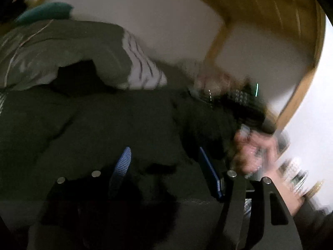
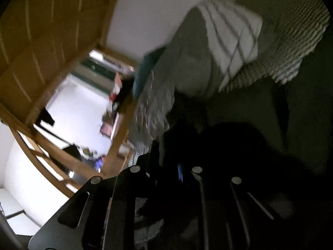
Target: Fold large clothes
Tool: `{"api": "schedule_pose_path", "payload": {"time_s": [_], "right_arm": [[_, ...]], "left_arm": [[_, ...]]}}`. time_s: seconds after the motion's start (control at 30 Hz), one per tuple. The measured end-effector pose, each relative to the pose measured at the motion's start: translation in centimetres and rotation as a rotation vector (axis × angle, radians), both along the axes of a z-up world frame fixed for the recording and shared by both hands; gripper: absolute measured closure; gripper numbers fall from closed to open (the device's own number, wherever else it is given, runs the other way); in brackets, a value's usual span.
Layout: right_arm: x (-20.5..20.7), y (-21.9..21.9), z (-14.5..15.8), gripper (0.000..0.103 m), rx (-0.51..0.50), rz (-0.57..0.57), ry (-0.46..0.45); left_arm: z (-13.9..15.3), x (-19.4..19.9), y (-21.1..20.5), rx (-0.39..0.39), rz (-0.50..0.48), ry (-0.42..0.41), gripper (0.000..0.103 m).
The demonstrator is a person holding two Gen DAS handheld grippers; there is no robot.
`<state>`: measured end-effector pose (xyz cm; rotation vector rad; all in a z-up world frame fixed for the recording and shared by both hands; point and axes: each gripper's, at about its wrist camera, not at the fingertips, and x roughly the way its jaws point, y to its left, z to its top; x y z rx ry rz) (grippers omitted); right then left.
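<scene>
Left wrist view: the left claw (image 1: 166, 166) is seen with its blue ribbed fingers (image 1: 122, 162) parted, nothing pressed between them. Beneath lies the large dark green garment (image 1: 104, 120), spread over the bed near its wooden frame (image 1: 220, 39). A striped white pillow (image 1: 143, 66) rests further back. The person's hand (image 1: 254, 152) is seen blurred at the right.

Right wrist view: the right claw (image 2: 179, 173) is nearly closed; darkness hides whether cloth is pinched. The dark garment (image 2: 239, 141) lies directly ahead.
</scene>
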<state>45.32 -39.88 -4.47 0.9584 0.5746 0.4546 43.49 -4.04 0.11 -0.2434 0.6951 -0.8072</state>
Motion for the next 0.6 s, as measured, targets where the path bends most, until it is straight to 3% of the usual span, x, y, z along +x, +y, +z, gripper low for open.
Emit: {"api": "schedule_pose_path", "payload": {"time_s": [0.03, 0.07, 0.13, 0.17, 0.2, 0.27, 0.33, 0.47, 0.6], "right_arm": [[0.0, -0.8, 0.0, 0.087, -0.014, -0.021, 0.020], [-0.2, -1.3, -0.2, 0.087, -0.037, -0.031, 0.038], [-0.1, -1.9, -1.0, 0.087, -0.128, -0.062, 0.098], [0.2, -2.2, -1.6, 0.087, -0.156, -0.071, 0.128], [0.6, -2.5, -2.2, 0.087, -0.186, -0.083, 0.157], [1.7, -3.1, -3.1, 0.087, -0.234, -0.110, 0.212], [2.8, -3.4, -2.9, 0.087, -0.275, -0.119, 0.219], [4.0, -4.4, -1.5, 0.087, -0.305, -0.160, 0.214], [3.5, -6.3, 0.7, 0.084, -0.479, -0.315, 0.282]], "left_arm": [[0.9, 0.3, 1.4, -0.025, 0.037, -0.005, 0.021], [1.6, 1.0, 2.7, 0.019, 0.133, -0.038, 0.015], [1.0, 2.9, 3.9, 0.155, 0.297, -0.088, 0.015], [-0.8, 4.9, 4.3, 0.269, 0.385, -0.084, 0.015], [-3.3, 7.1, 4.5, 0.392, 0.436, -0.041, 0.015], [-8.8, 10.1, 5.1, 0.524, 0.424, 0.120, 0.022], [-10.3, 9.4, 6.2, 0.512, 0.437, 0.091, 0.022], [-10.3, 8.7, 7.1, 0.520, 0.446, 0.085, 0.022], [-9.7, 8.0, 8.1, 0.508, 0.473, 0.113, 0.023]]}}
